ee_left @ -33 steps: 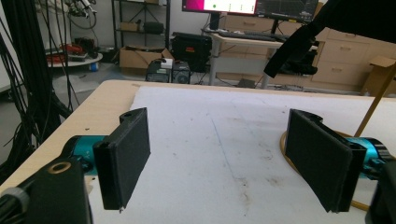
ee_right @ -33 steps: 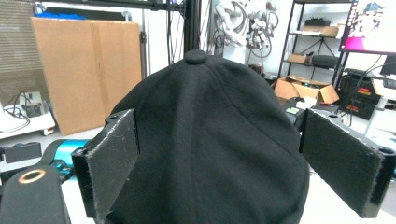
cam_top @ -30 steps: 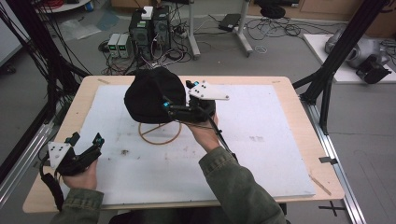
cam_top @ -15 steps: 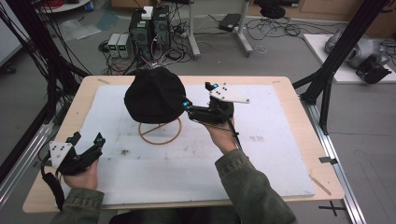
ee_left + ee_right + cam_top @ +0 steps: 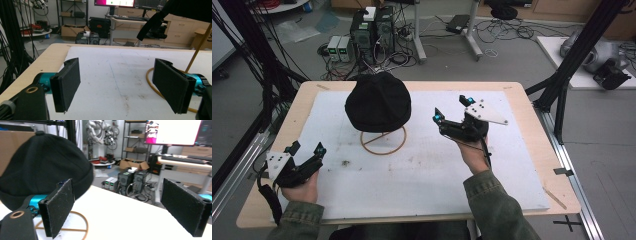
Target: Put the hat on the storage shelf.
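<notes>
A black knit hat [image 5: 378,101] sits on top of a thin wooden stand with a ring base [image 5: 383,141] near the back middle of the white mat. In the right gripper view the hat [image 5: 42,167] fills the left side, above the ring base [image 5: 77,223]. My right gripper [image 5: 453,110] hovers to the right of the hat, apart from it, jaws open and empty. My left gripper [image 5: 306,148] rests at the front left of the mat, open and empty. Its own view shows the stand's ring [image 5: 153,83] and the hat's brim [image 5: 160,20] at upper right.
A white mat [image 5: 427,170] covers most of the wooden table [image 5: 532,110]. Black frame posts [image 5: 579,55] stand at both sides. Computers and cables [image 5: 372,30] lie on the floor behind the table.
My right gripper has drawn back from the hat toward the right and now stands open away from it. The hat stays on the stand. The left gripper has barely moved.
</notes>
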